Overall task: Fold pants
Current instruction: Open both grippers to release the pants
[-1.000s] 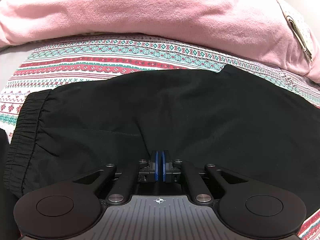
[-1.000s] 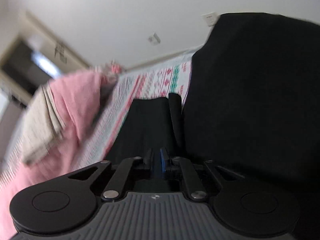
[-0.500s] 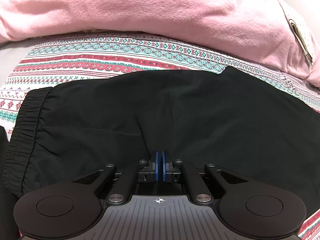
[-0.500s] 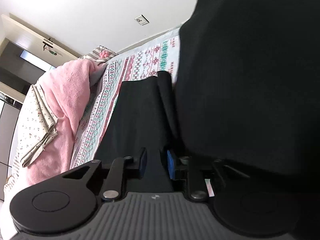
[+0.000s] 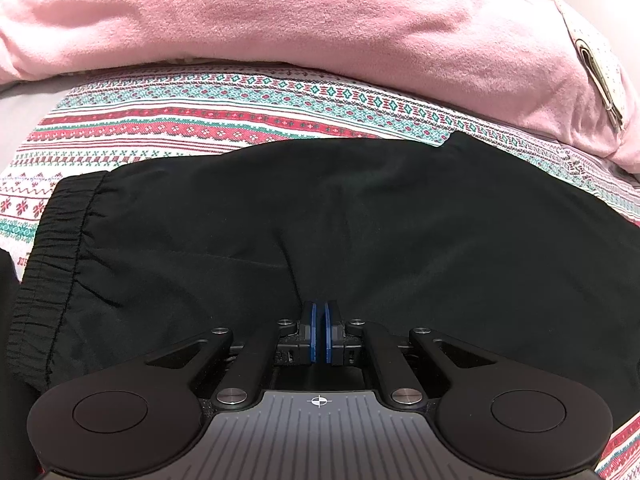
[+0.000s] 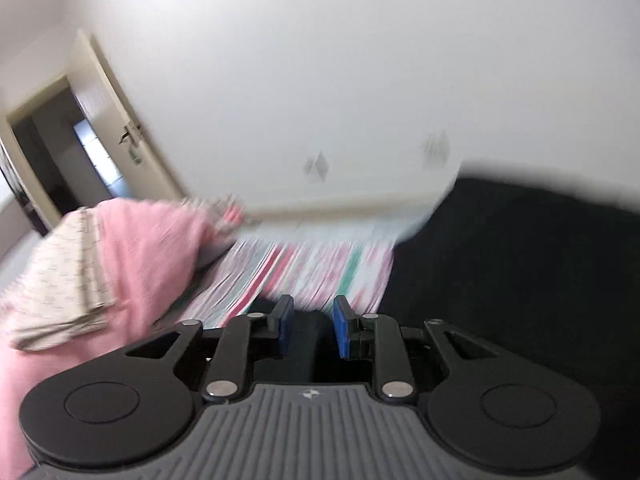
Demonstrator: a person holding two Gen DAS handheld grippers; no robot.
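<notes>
White wall [image 6: 320, 60] behind a bed; patterned striped sheet [image 5: 240, 128] with pink blanket [image 5: 280, 20] heaped along its far side; black pants [image 5: 320, 220] lie flat on the sheet, elastic waistband [image 5: 52, 260] at left; left gripper [image 5: 319, 334] pressed together at the pants' near edge; right gripper [image 6: 312, 328] opening, dark cloth in the gap, pads clear of it.

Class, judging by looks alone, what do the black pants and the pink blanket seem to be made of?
Black pants: probably thin woven synthetic or cotton; matte, smooth, fine creases, gathered elastic waistband. Pink blanket: likely fleece; fuzzy, napped, soft-looking surface.
</notes>
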